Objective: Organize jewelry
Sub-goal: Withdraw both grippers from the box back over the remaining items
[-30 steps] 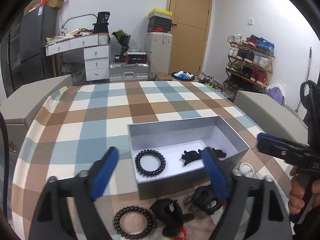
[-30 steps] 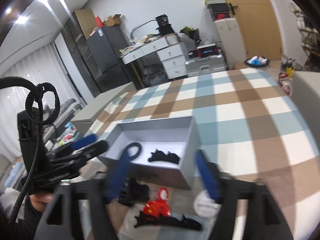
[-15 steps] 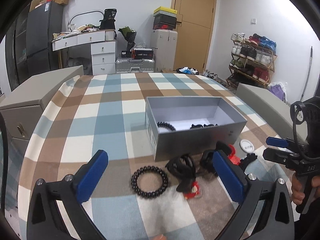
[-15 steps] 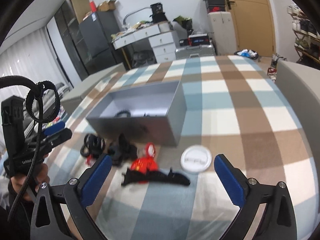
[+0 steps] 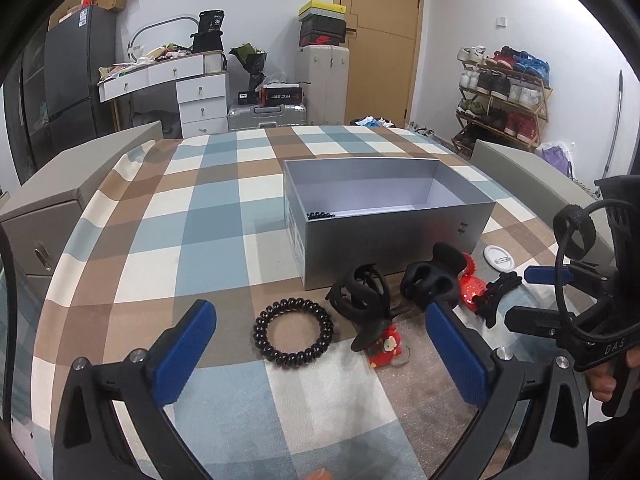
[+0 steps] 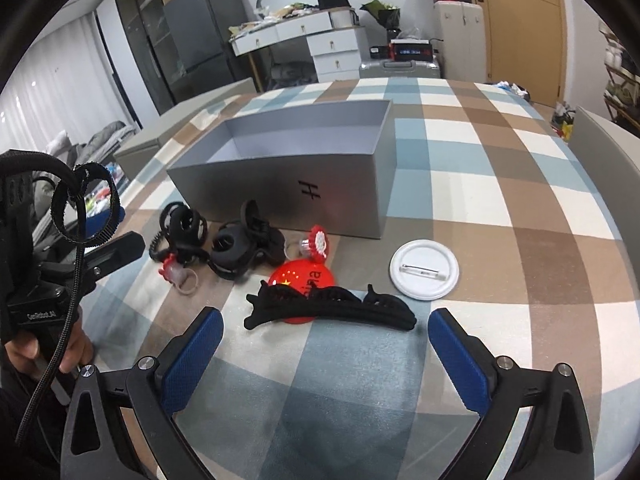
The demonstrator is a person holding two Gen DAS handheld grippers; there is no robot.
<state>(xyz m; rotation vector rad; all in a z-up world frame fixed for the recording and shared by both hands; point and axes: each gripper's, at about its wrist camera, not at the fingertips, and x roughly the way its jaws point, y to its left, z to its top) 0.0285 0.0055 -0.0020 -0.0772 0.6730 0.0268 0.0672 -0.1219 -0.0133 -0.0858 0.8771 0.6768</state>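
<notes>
Jewelry lies loose in front of the grey box [image 6: 288,184]; both your left hand-held gripper [image 5: 320,356] and right hand-held gripper [image 6: 324,356] gape empty, so closing on the long black clip [image 6: 328,308] risks snagging the red badge [image 6: 298,278] beneath.

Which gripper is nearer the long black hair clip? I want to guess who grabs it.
Right. The right gripper hangs open just in front of the hair clip, which lies between its fingers' line. The left gripper faces the bead bracelet, off to the clip's side.
</notes>
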